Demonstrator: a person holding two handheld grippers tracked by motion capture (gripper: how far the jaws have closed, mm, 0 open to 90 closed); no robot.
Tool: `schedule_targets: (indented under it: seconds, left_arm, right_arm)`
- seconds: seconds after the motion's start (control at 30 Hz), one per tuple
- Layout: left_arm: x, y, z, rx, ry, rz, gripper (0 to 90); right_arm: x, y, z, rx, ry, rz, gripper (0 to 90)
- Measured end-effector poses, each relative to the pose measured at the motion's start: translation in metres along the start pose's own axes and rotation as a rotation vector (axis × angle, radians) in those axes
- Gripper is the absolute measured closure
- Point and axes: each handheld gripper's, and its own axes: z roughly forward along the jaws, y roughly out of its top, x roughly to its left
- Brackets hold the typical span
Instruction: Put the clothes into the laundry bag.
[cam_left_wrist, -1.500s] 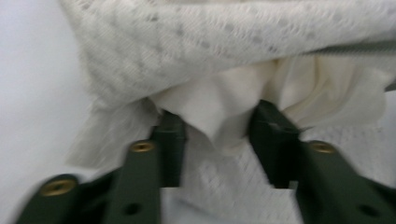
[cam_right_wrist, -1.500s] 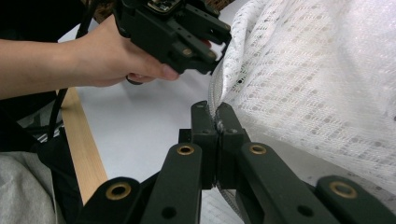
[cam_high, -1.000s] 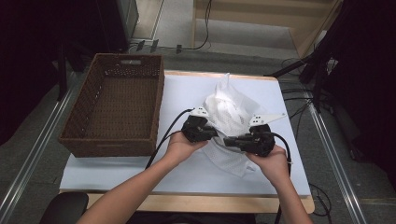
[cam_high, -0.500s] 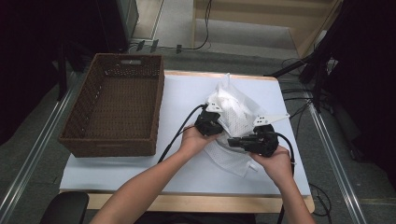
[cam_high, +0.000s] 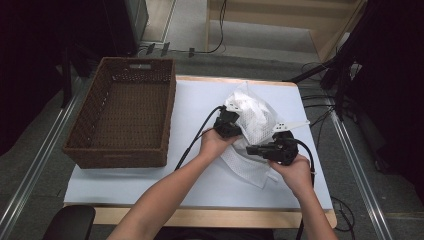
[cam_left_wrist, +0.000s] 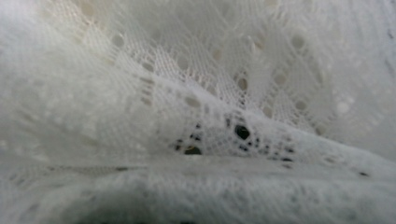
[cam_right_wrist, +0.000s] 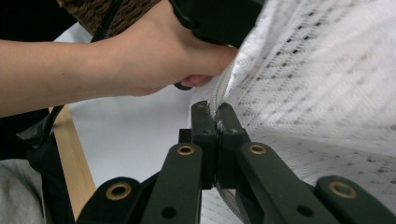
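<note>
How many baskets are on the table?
1. The brown woven basket sits at the left end of the table, beside the white mesh bag. Nothing shows inside it.

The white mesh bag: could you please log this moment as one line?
right tool: shut on white mesh bag edge | left tool: pushed into bag | wicker basket: empty

room left of the bag, basket beyond

the white mat (cam_high: 200, 100) lies bare between the basket (cam_high: 122, 120) and the mesh bag (cam_high: 255, 120), a lane wide enough to pass. bare mat also runs along the near edge, crossed by both forearms and the left cable (cam_high: 192, 145). the basket's tall wicker walls block the left side. the bag heaps up mid-right, with the left gripper (cam_high: 227, 124) and right gripper (cam_high: 270, 149) against it. only a narrow strip stays free right of the bag.
</note>
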Motion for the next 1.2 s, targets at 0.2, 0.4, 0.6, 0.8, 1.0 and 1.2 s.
schedule_targets:
  seconds: [0.2,0.4,0.6,0.8,1.0,1.2]
  left_arm:
    - [0.0,-0.007,-0.027,0.025,-0.04,0.028,78.9]
    - [-0.002,-0.015,-0.052,0.025,-0.055,0.056,73.8]
    - [-0.008,-0.021,-0.07,0.056,-0.083,0.071,58.8]
    - [-0.012,-0.035,-0.079,0.078,-0.079,0.098,51.1]
    - [-0.012,-0.049,-0.087,0.04,-0.127,0.081,59.1]
    - [-0.023,-0.053,-0.074,0.04,-0.178,0.107,75.6]
  right_arm:
    - [0.001,-0.001,-0.003,-0.014,-0.007,0.001,90.0]
    - [0.005,0.001,-0.004,-0.016,-0.021,-0.007,90.0]
    - [0.007,0.002,-0.004,-0.019,-0.023,-0.011,90.0]
    - [0.009,0.003,-0.007,-0.027,-0.025,-0.012,90.0]
    - [0.01,0.003,-0.011,-0.038,-0.026,-0.011,90.0]
    - [0.017,0.006,-0.009,-0.042,-0.018,-0.027,90.0]
